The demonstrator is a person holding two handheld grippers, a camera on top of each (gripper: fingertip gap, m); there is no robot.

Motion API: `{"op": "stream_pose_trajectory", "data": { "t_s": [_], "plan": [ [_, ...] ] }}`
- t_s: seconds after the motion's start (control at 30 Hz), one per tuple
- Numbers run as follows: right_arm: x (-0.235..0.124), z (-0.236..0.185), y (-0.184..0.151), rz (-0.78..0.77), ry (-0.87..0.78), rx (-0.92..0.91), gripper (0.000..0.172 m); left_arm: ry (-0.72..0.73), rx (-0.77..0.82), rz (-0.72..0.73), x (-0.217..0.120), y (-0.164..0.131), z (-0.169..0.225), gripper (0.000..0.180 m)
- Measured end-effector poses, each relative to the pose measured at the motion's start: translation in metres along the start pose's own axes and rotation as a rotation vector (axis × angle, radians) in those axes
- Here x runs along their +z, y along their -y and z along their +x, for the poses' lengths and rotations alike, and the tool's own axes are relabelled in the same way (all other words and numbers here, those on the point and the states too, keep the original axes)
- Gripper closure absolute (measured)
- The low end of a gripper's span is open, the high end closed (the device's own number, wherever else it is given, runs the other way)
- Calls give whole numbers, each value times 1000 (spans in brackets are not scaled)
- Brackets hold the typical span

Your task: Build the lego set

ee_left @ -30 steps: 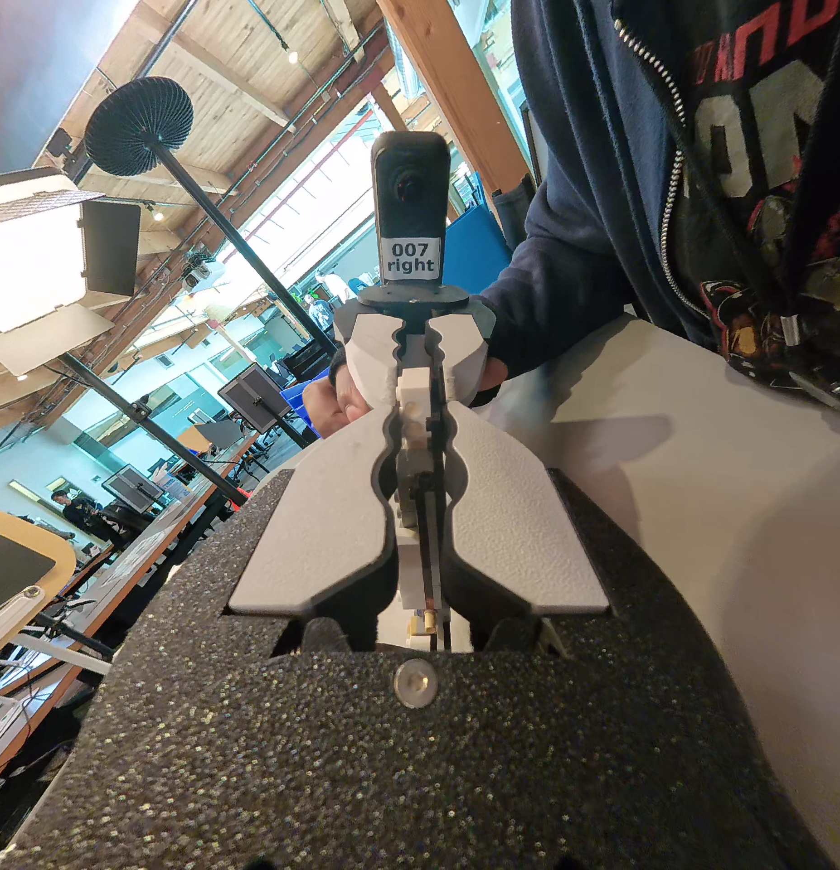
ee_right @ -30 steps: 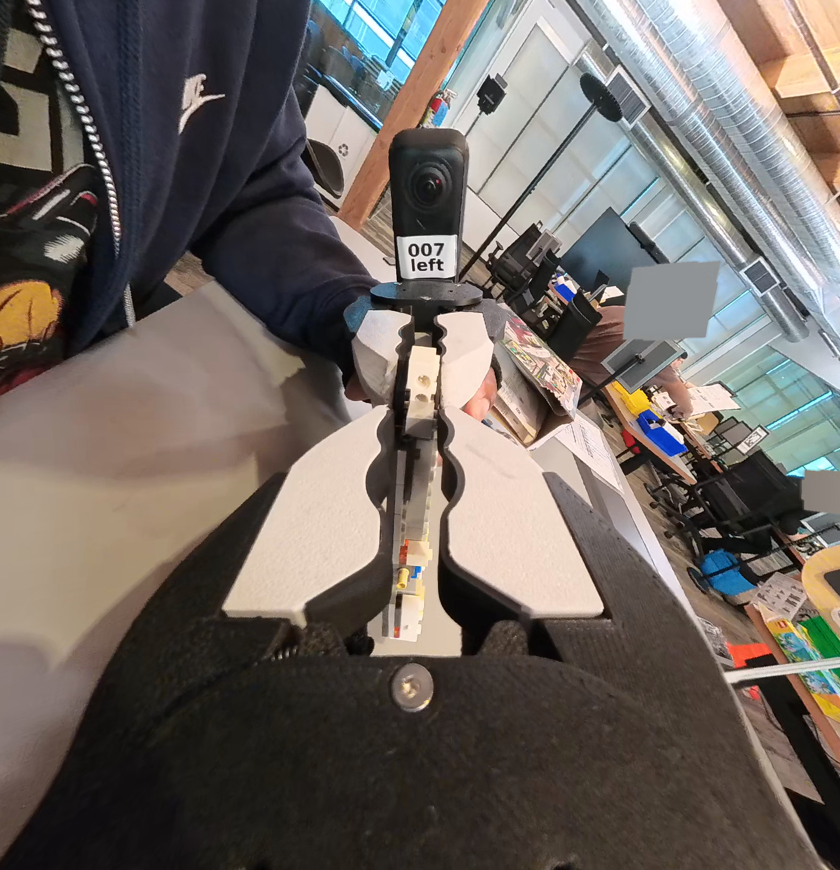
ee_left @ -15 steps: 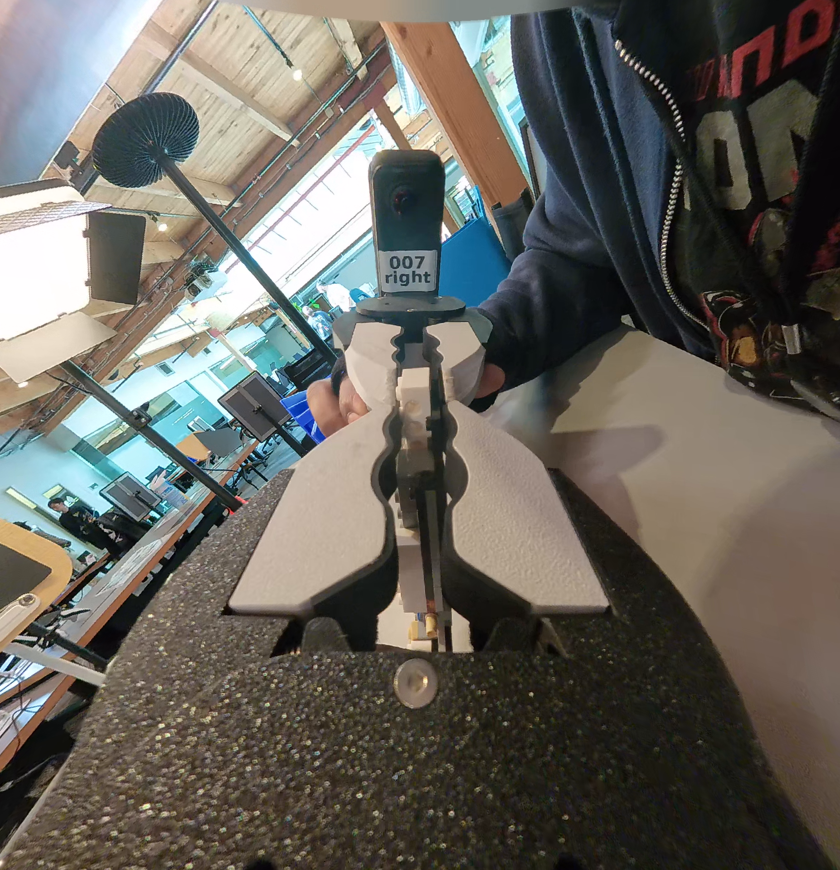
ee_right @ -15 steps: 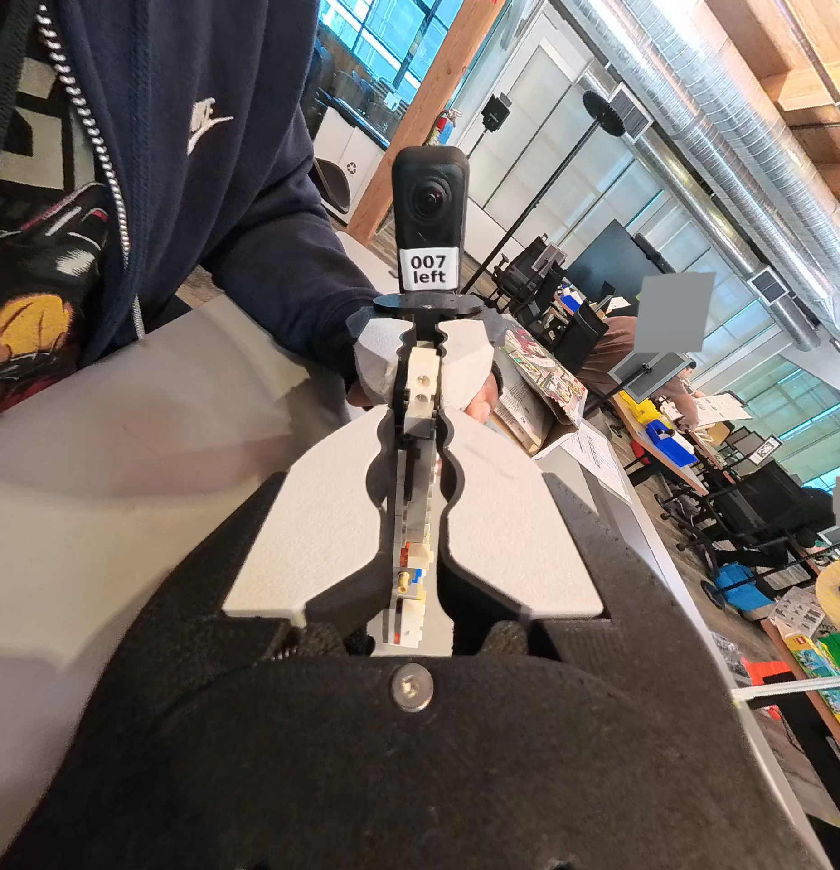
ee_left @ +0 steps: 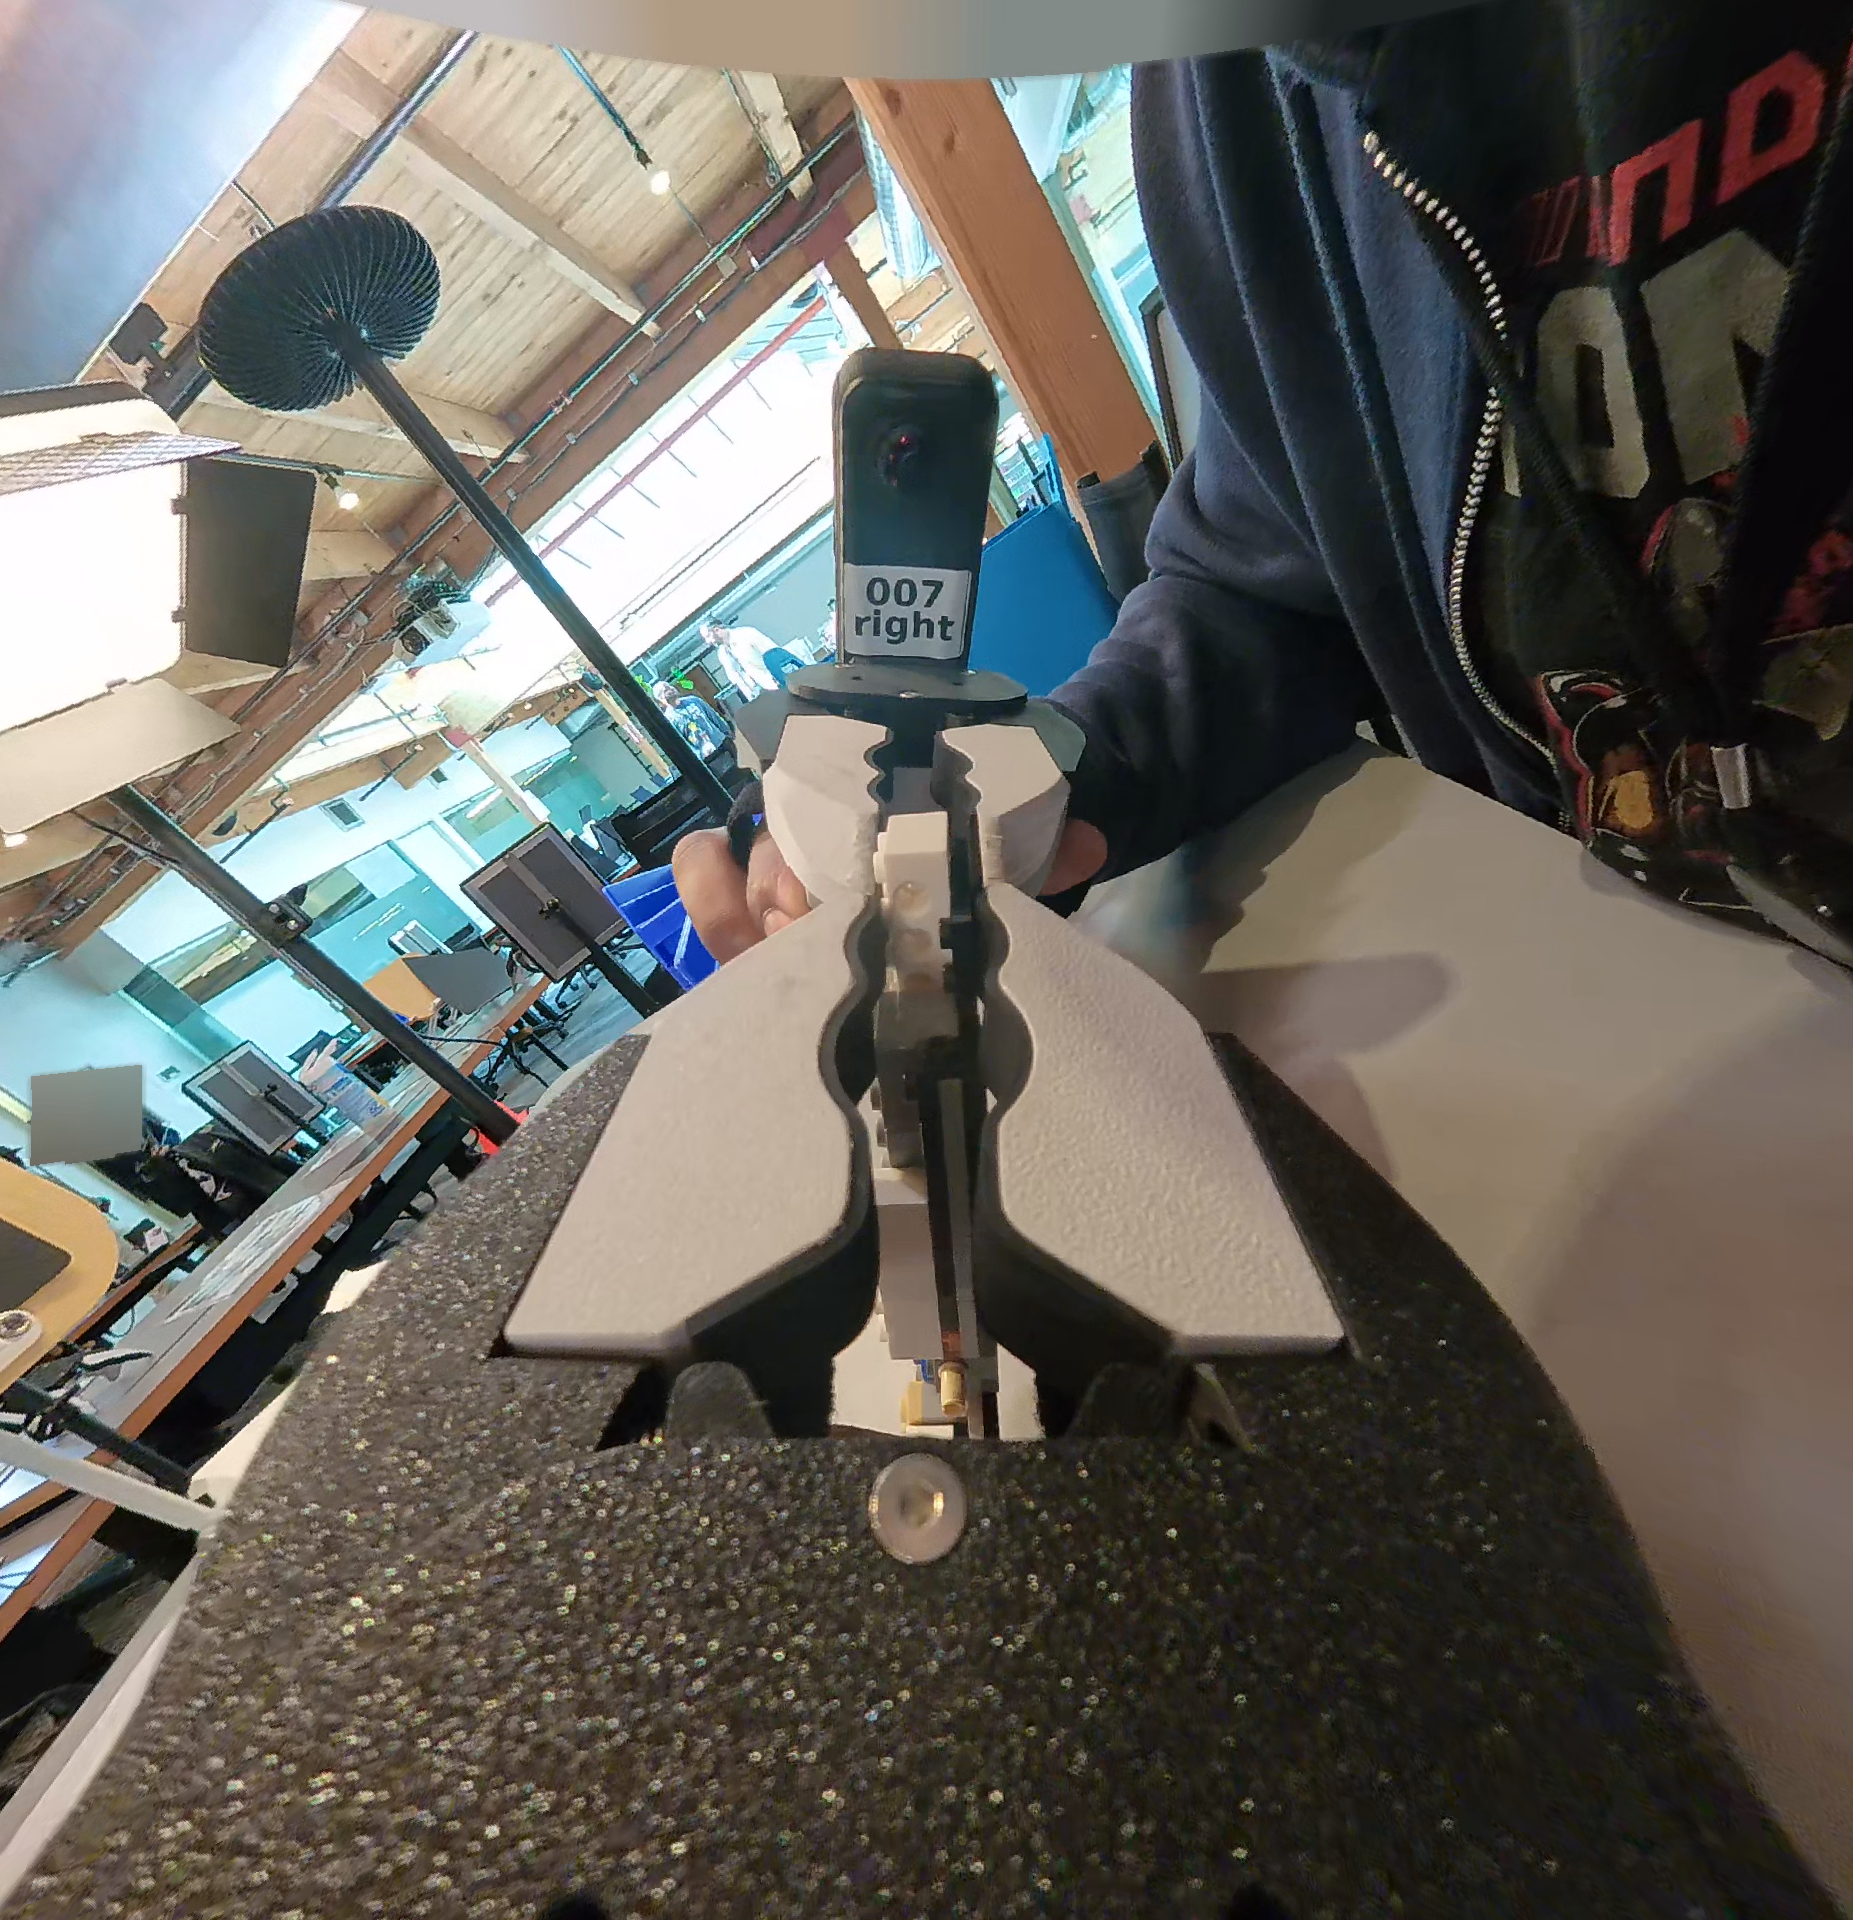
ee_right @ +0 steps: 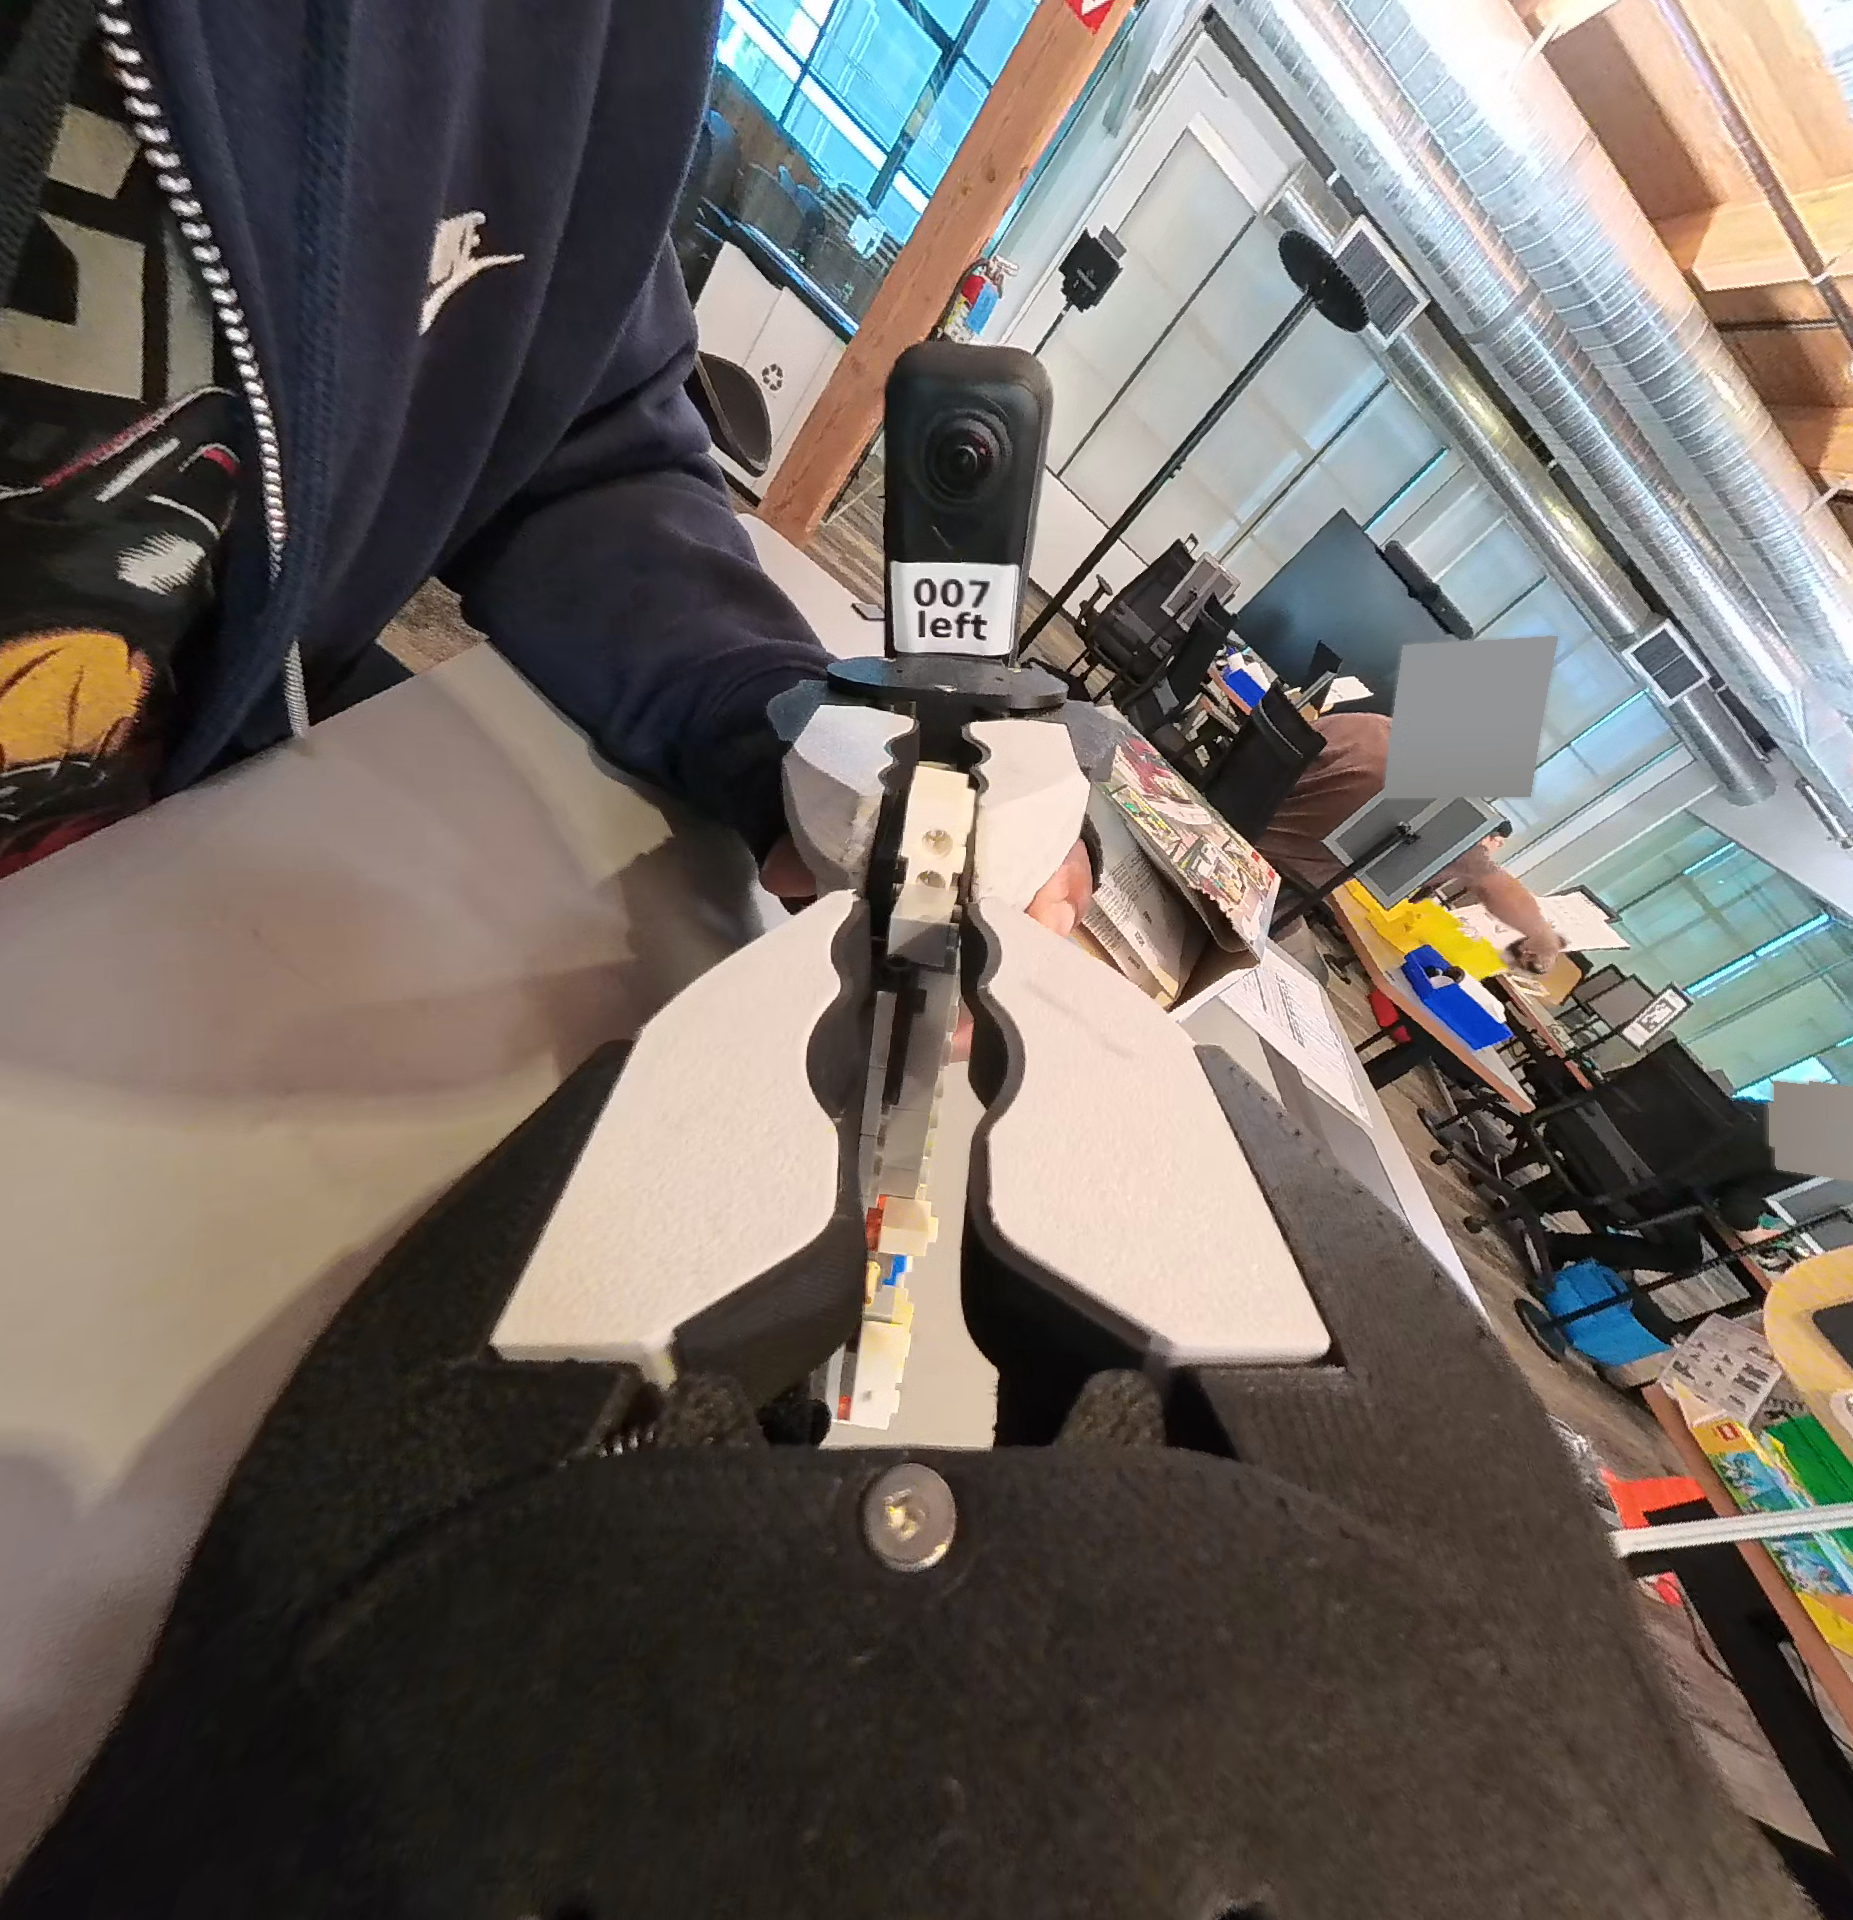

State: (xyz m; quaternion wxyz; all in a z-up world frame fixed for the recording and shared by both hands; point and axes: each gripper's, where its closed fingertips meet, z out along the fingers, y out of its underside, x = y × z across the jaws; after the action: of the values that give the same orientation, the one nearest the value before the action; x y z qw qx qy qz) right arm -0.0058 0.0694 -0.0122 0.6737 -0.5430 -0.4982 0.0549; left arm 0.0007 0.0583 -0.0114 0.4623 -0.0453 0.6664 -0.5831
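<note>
Counter: a white counter, plain and pale.
On it: an open box and a printed sheet.

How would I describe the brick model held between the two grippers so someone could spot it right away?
Start at the white table in front of the person in the navy hoodie. Above it the left gripper and right gripper meet tip to tip. Clamped between both is the brick model: long, narrow, white and grey, with small orange and blue bits.
</note>
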Motion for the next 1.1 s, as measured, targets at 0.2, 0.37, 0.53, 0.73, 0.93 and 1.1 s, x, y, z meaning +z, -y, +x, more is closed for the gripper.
{"op": "stream_pose_trajectory", "data": {
  "t_s": [0.2,0.37,0.53,0.73,0.93,1.1],
  "plan": [
    [-1,1,-1,2,-2,17,155,12,0,-10,1,-1,-2,165],
    [0,1,-1,12,1,38,155,14,7,-7,0,-1,-2,165],
    [0,2,0,21,3,38,155,12,-3,4,0,0,-2,165],
    [0,1,1,32,14,44,156,-1,-15,9,0,1,-1,165],
    [0,3,3,53,5,98,155,4,-54,20,-1,3,-4,165],
    [1,6,5,58,-29,86,155,15,-82,37,-2,5,-6,166]
  ]
}}
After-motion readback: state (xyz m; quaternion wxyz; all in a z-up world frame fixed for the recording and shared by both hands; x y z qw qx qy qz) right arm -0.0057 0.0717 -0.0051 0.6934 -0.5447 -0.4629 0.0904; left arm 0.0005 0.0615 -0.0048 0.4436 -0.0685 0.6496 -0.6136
